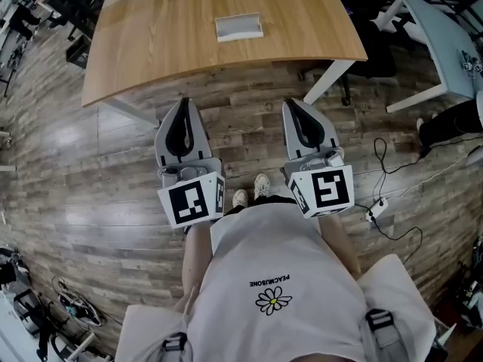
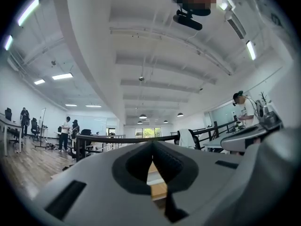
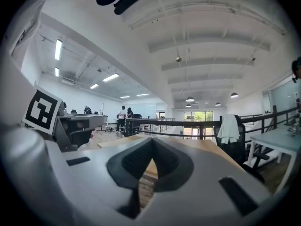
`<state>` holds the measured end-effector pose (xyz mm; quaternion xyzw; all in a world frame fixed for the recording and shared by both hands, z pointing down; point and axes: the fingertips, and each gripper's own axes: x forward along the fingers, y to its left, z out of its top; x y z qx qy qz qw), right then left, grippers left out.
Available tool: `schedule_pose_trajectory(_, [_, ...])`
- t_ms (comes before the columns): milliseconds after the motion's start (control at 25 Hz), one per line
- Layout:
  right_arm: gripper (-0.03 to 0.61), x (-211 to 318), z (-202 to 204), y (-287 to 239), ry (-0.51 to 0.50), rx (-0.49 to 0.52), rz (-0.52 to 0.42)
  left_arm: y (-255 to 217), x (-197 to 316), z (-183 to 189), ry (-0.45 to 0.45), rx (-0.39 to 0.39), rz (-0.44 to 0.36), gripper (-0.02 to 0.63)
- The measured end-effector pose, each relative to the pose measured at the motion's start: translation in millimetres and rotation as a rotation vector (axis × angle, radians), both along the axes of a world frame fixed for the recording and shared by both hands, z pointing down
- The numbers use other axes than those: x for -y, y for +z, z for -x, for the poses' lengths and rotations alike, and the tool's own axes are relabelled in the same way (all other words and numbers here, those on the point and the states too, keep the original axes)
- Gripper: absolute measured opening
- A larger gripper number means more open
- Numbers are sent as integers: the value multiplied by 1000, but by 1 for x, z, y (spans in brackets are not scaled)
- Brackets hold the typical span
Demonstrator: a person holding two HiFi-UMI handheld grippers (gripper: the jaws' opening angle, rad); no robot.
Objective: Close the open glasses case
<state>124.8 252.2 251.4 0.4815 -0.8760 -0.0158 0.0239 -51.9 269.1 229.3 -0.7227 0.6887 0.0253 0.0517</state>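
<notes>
A light grey glasses case lies open on the wooden table, toward its far middle. Both grippers hang over the floor in front of the table, well short of the case. My left gripper is shut, its tips meeting, with nothing held; in the left gripper view a sliver of the case shows through the gap below the tips. My right gripper is also shut and empty, and its own view looks level across the table top.
A white desk stands at the right with cables and a power strip on the wood floor. Gear and cables lie at the lower left. A chair with a white cloth stands by the table's far right.
</notes>
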Motion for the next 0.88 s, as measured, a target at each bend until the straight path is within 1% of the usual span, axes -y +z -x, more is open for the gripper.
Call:
schedule_pose_trajectory(80, [8, 5, -2, 2, -3, 2, 0, 1, 1, 1, -16, 3, -3, 17])
schedule_pose_trajectory(240, [8, 13, -12, 7, -19, 29, -5, 2, -2, -1, -54, 14, -35, 17])
schedule_pose_trajectory(320, [8, 13, -14, 8, -34, 40, -6, 2, -4, 0, -74, 2, -47, 17])
schedule_pose_trajectory(480, [8, 15, -13, 5, -62, 24, -24, 2, -5, 2, -101, -9, -53, 17])
schedule_pose_trajectory(640, [8, 24, -14, 1, -46, 20, -48, 7, 7, 1, -88, -22, -39, 17])
schedule_pose_trajectory(880, [8, 53, -24, 3, -8, 43, -51, 1, 41, -4, -54, -2, -62, 17])
